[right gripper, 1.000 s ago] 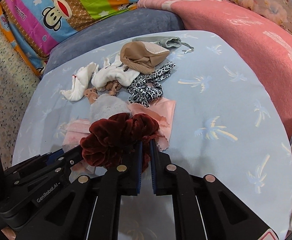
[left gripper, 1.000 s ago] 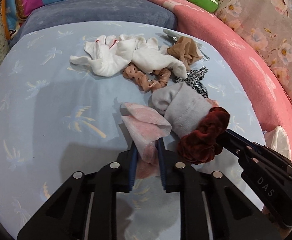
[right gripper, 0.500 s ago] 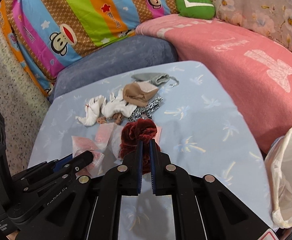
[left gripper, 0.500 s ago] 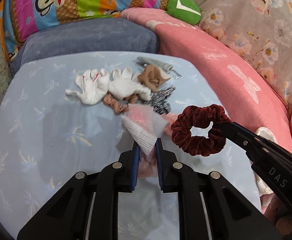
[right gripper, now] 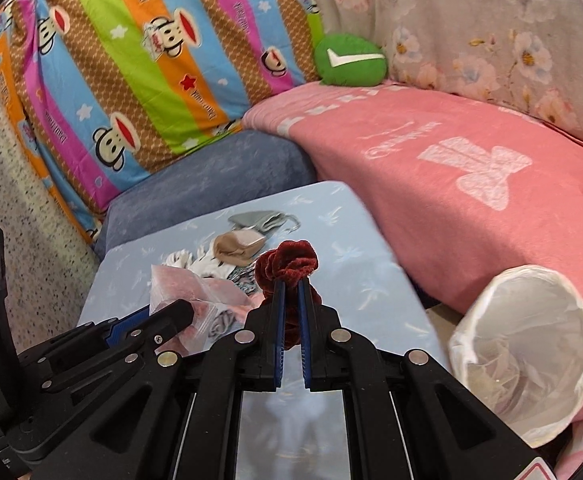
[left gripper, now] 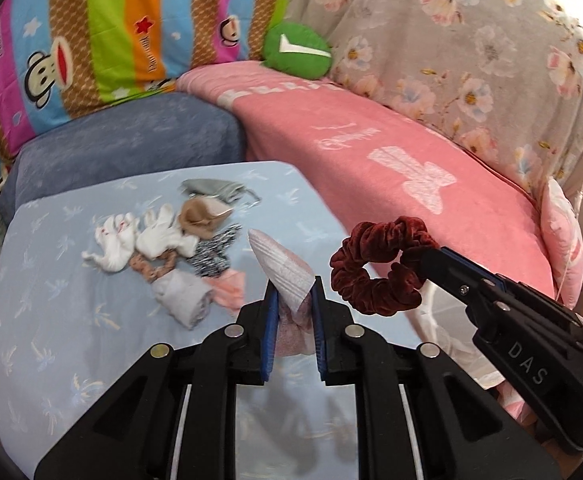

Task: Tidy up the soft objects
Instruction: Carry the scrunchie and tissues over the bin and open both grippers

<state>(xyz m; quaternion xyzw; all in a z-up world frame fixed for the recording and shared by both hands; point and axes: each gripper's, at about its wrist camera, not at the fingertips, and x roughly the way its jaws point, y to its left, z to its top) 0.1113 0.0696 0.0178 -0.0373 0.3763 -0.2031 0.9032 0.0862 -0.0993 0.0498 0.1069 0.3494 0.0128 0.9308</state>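
Observation:
My left gripper (left gripper: 293, 285) is shut on a clear plastic pouch with pink fabric inside (left gripper: 281, 266), held up above the light blue table (left gripper: 51, 344). My right gripper (right gripper: 289, 282) is shut on a dark red velvet scrunchie (right gripper: 287, 266), which hangs as a ring (left gripper: 379, 264) to the right in the left wrist view. The pouch (right gripper: 179, 286) shows at the left in the right wrist view. On the table lie white socks (left gripper: 139, 236), a tan stocking (left gripper: 201, 216), a grey sock (left gripper: 181, 294), a leopard scrunchie (left gripper: 215, 250) and a grey pouch (left gripper: 211, 190).
A white mesh basket (right gripper: 531, 344) stands to the right of the table, against the pink blanket (right gripper: 471, 184). A blue-grey cushion (left gripper: 123, 144) borders the table's far edge, with a striped monkey-print pillow (right gripper: 131, 60) and a green cushion (right gripper: 349, 60) behind.
Both grippers have risen well above the table, carrying the pouch and the red scrunchie off the pile. The basket on the right has come into view.

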